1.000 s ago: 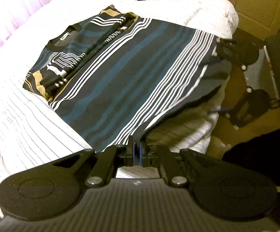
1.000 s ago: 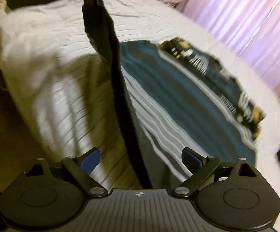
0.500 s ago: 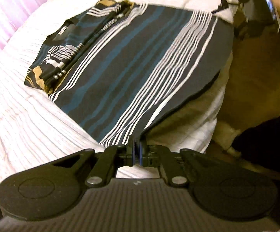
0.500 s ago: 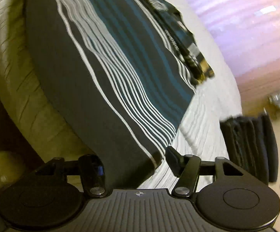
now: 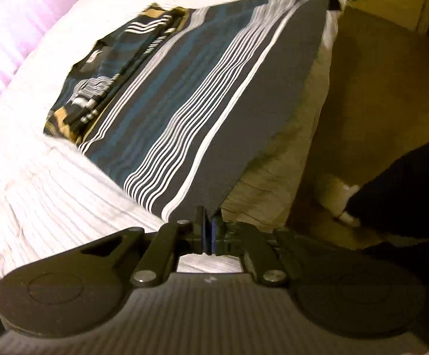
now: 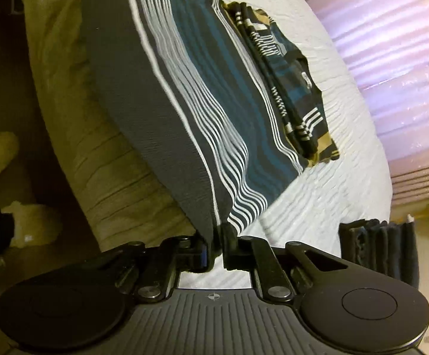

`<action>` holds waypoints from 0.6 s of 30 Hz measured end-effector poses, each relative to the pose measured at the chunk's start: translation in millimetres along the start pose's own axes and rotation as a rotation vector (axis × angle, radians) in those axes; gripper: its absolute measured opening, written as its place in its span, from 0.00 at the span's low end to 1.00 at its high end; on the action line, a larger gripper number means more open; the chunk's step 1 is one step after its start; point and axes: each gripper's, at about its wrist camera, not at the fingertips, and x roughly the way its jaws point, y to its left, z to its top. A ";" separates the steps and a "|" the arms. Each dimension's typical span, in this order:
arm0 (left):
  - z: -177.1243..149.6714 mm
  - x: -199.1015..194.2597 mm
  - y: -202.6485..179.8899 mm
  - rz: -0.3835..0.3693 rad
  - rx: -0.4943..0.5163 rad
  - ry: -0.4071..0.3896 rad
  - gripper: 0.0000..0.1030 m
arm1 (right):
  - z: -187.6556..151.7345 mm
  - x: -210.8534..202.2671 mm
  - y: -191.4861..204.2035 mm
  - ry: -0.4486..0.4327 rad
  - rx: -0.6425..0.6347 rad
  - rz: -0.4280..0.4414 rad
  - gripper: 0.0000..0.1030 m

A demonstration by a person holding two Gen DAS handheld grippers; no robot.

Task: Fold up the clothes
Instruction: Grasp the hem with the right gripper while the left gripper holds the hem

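Since a second ago your right claw (image 6: 215, 250) has closed on the striped shirt's (image 5: 202, 94) hem corner. Your left claw (image 5: 207, 230) is clamped on the other corner, the hem lifted taut between them, the shirt's collar end lying on the white bed (image 5: 51, 195).

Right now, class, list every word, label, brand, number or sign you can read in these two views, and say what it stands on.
No text can be read.
Small white neck label on the dark striped knit shirt: too blurred to read.
Small pale mark on each black ribbed gripper body: a symbol, no letters.
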 end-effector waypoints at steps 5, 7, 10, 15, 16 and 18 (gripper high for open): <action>-16.9 -33.1 -15.6 -0.067 -0.030 0.006 0.01 | 0.6 -47.5 7.6 0.021 -0.009 0.076 0.08; -28.6 -43.4 -25.1 -0.113 -0.038 0.020 0.01 | 0.7 -65.4 15.4 0.038 0.000 0.114 0.08; -47.3 -51.7 -34.1 -0.209 -0.078 0.034 0.01 | -2.1 -88.8 29.1 0.066 0.020 0.187 0.08; -50.9 -54.4 -2.1 -0.229 -0.131 0.002 0.01 | 4.9 -105.9 24.1 0.083 0.002 0.216 0.08; -44.9 -55.5 15.1 -0.212 -0.140 -0.020 0.01 | 10.9 -105.3 11.2 0.076 0.010 0.197 0.08; -29.5 -58.0 50.8 -0.172 -0.158 -0.064 0.01 | 24.6 -102.1 -20.3 0.047 0.033 0.152 0.08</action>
